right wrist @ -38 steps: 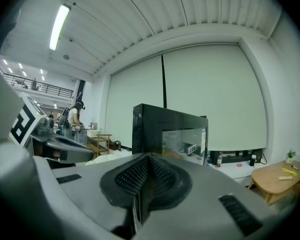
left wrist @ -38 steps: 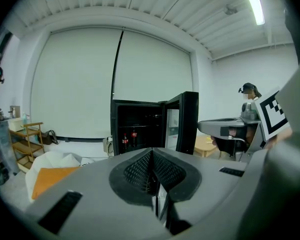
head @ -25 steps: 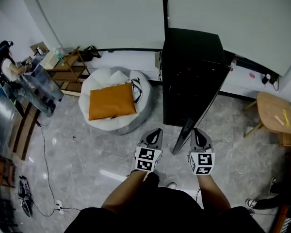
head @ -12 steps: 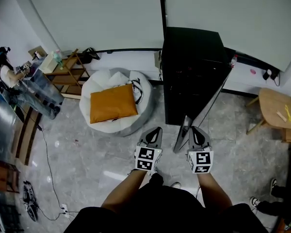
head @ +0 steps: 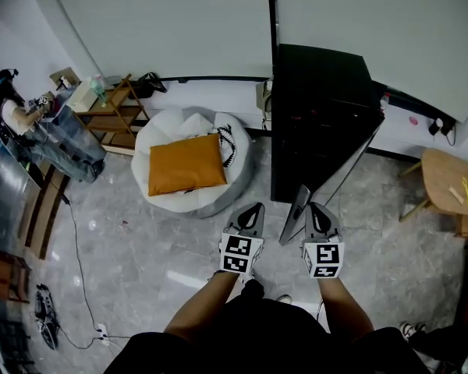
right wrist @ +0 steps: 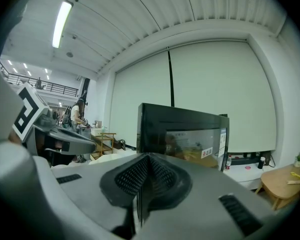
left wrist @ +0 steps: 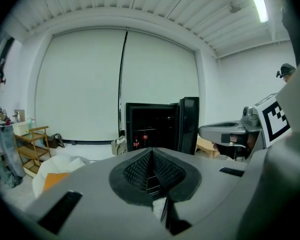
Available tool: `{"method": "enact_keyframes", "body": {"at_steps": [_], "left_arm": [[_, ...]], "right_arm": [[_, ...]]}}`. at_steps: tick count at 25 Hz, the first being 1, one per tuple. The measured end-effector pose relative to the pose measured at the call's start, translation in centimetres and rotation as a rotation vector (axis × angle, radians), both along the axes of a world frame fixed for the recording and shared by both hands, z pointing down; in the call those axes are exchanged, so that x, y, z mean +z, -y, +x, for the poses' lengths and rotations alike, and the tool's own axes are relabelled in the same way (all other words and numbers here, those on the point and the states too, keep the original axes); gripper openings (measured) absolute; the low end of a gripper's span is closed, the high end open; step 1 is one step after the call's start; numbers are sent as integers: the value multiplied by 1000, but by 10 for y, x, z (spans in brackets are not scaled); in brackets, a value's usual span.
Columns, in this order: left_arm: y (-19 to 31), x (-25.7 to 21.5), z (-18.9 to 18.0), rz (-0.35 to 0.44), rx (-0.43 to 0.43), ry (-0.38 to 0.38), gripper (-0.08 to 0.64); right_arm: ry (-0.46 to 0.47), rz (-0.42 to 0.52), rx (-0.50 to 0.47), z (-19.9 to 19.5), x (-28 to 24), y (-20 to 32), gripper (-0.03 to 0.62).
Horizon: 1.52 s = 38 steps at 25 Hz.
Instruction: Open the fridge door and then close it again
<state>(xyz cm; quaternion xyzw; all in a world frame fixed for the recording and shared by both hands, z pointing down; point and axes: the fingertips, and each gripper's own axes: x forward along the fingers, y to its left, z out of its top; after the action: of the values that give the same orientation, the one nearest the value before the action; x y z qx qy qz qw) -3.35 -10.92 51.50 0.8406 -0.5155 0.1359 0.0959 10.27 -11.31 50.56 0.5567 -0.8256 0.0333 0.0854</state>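
Fridge door (head: 299, 209) open; both claws' jaws pressed together, empty.
We hold the left gripper (head: 254, 207) just left of its free edge, the right gripper (head: 316, 208) just right.

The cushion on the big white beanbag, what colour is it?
The cushion is orange, and it shows best in the head view.
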Motion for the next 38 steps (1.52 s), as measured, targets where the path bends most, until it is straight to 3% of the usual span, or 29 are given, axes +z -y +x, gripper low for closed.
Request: {"method": "enact_keyframes", "body": {"at_steps": [7, 38], "left_arm": [[7, -8, -3, 37, 7, -18, 23], [61, 9, -36, 6, -1, -48, 23]], "right_arm": [[-15, 0, -30, -10, -1, 10, 15], [-14, -13, -73, -57, 1, 82, 15]]}}
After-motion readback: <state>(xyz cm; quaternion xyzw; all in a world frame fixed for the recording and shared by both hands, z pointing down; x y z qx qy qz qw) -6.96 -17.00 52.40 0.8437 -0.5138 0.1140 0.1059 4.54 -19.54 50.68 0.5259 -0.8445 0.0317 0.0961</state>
